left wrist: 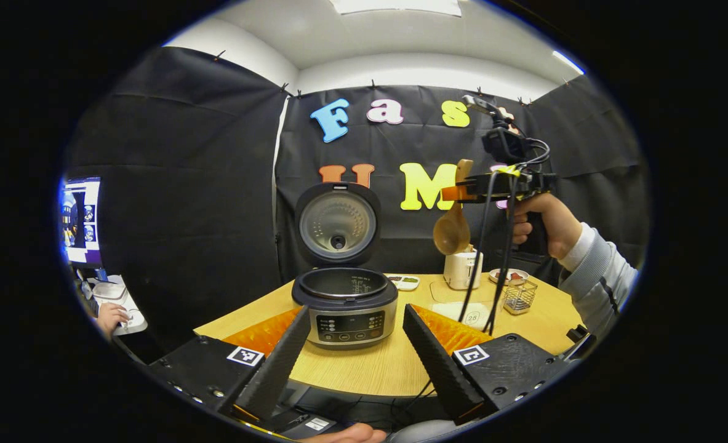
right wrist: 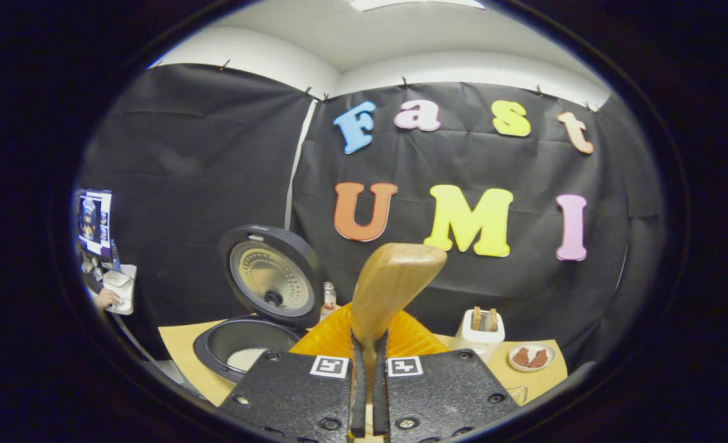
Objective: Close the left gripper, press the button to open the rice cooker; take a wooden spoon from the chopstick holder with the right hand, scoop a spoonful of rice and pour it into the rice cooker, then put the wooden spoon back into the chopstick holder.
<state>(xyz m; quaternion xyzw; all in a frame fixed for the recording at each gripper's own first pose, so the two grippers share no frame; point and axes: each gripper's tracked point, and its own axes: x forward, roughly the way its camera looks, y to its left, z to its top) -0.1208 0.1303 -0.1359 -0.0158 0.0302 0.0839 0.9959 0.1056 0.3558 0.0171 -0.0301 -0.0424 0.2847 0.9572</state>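
The wooden spoon (right wrist: 394,286) was clamped between the right gripper (right wrist: 368,369) fingers, held high above the table (left wrist: 364,369) to the right of the open rice cooker (left wrist: 345,298). The left gripper view showed its bowl hanging downward over the toaster (left wrist: 462,269); the right gripper view showed white rice inside the pot. The left gripper (left wrist: 354,363) stood with fingers apart before the cooker.
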